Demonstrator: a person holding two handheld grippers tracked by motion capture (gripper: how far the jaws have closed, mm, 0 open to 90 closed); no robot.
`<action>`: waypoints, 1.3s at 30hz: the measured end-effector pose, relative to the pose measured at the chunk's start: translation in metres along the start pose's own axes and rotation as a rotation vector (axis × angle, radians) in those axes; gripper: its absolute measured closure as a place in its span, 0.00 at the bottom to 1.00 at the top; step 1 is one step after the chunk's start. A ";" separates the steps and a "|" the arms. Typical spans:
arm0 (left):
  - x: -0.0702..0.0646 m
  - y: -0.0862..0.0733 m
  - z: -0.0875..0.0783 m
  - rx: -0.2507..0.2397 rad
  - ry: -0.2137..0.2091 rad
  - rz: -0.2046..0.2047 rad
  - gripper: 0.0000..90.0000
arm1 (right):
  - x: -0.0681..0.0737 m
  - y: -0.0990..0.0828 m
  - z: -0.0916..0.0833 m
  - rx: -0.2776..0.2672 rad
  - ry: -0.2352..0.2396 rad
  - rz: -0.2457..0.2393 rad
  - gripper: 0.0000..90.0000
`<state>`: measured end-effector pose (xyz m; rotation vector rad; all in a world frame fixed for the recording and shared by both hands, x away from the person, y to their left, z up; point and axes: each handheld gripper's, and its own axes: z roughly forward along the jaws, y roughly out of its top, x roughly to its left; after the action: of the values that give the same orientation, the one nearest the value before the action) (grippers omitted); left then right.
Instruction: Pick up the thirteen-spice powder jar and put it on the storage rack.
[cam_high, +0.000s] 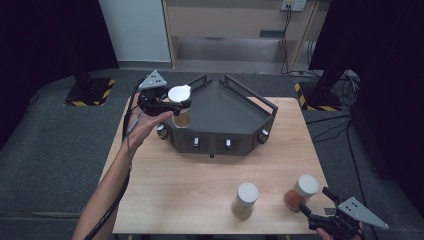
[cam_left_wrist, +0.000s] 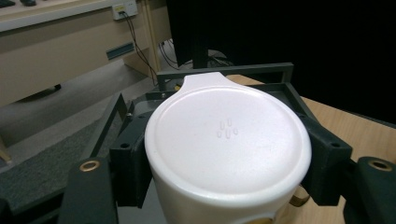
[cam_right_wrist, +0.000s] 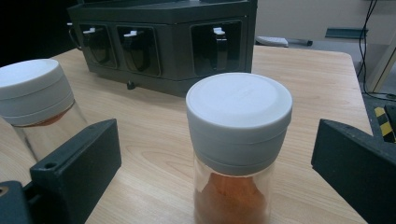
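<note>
A: Left gripper (cam_high: 176, 107)?
B: Clamped on a white-lidded clear glass spice jar (cam_high: 180, 106), above the dark grey wedge-shaped rack's (cam_high: 226, 116) left corner.
A: Right gripper (cam_high: 314, 206)?
B: Jaws apart, straddling the orange-powder glass jar (cam_right_wrist: 236, 149) on the wooden table (cam_high: 180, 185), not touching.

**No readable text in the scene**

No word, brand or number could be read. The only marks were yellow-and-black hazard stripes on the dark floor plates (cam_high: 90, 91) at far left and far right, and a small cluster of raised dots on the white plastic jar lid (cam_left_wrist: 227, 140).
</note>
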<state>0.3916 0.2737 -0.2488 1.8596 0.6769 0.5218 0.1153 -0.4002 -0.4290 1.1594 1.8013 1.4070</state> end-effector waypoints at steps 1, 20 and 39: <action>0.001 0.000 0.002 0.001 0.006 -0.003 0.33 | 0.000 0.000 0.000 0.000 0.001 -0.001 0.02; 0.014 -0.008 0.039 0.008 0.122 -0.056 0.33 | -0.001 0.000 -0.001 0.002 0.005 0.003 0.02; 0.015 -0.027 0.050 0.023 0.156 -0.097 0.33 | -0.002 -0.001 0.000 0.002 0.009 0.002 0.02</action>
<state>0.4292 0.2575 -0.2913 1.8099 0.8750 0.6020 0.1159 -0.4022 -0.4296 1.1576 1.8092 1.4139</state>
